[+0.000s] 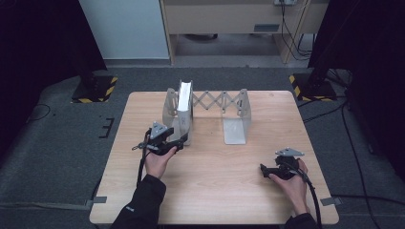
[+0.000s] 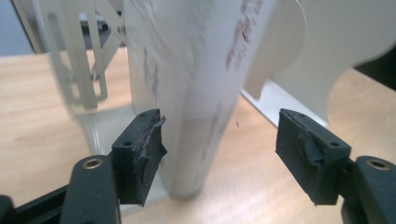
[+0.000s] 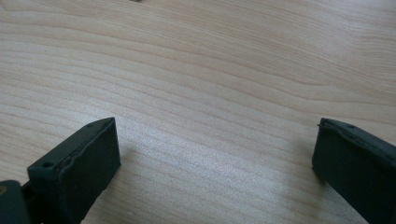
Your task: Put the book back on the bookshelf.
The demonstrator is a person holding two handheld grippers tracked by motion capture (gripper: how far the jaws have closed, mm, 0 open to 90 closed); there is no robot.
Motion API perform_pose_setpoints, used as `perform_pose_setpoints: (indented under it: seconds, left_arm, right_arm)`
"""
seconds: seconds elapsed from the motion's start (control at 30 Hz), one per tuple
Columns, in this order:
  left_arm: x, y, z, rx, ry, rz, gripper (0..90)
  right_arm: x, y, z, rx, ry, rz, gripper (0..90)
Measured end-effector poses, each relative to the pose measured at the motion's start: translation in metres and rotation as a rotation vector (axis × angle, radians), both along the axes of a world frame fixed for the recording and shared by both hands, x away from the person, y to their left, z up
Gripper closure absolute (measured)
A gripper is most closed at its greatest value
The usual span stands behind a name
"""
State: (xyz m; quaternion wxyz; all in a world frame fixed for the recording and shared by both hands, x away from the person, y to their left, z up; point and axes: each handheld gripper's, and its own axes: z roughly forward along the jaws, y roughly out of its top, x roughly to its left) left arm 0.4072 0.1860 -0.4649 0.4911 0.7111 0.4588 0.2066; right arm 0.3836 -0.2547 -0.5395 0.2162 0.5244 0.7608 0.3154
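Grey carpet surrounds a pale wooden table (image 1: 215,191), with black stands and hazard-striped bases off its far corners. Toward twelve o'clock on the table stands an expandable metal book rack (image 1: 236,112), its scissor links stretched between upright grey plates. A white book (image 1: 185,98) stands upright in the rack's compartment at about eleven o'clock, spine toward the person, between two plates. The left tongs (image 1: 180,141) reach to the book's lower end from about nine o'clock of the table's middle. In the left gripper view the left tongs (image 2: 219,149) stand open around the book (image 2: 187,93): one pad lies just against its cover, the other well apart, so nothing is clamped. The right tongs (image 1: 263,170) rest at about four o'clock, well apart from the rack; the right gripper view shows these right tongs (image 3: 215,158) wide open over bare wood.
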Motion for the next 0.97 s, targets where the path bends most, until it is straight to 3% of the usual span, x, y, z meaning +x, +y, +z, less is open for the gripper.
perform_pose_setpoints:
  seconds: [0.1,0.43,0.7,0.8,0.97]
  left_arm:
    - [-0.014,0.006,-0.004,0.046,0.025,-0.015,27.2]
    - [-0.047,0.038,-0.027,0.100,0.096,0.014,22.9]
    - [-0.054,0.065,-0.047,0.156,0.185,0.078,19.1]
    - [-0.054,0.073,-0.052,0.195,0.201,0.110,18.9]
    - [-0.052,0.084,-0.055,0.209,0.195,0.147,18.6]
  right_arm:
    - [0.000,0.000,0.000,-0.001,0.000,-0.004,1.5]
    - [-0.002,0.000,0.001,0.005,-0.018,0.016,9.2]
    - [-0.007,-0.004,0.006,-0.002,-0.015,0.015,19.0]
    - [-0.007,-0.008,0.009,0.005,-0.024,0.007,18.9]
    - [-0.007,-0.022,0.013,0.014,-0.041,-0.022,17.1]
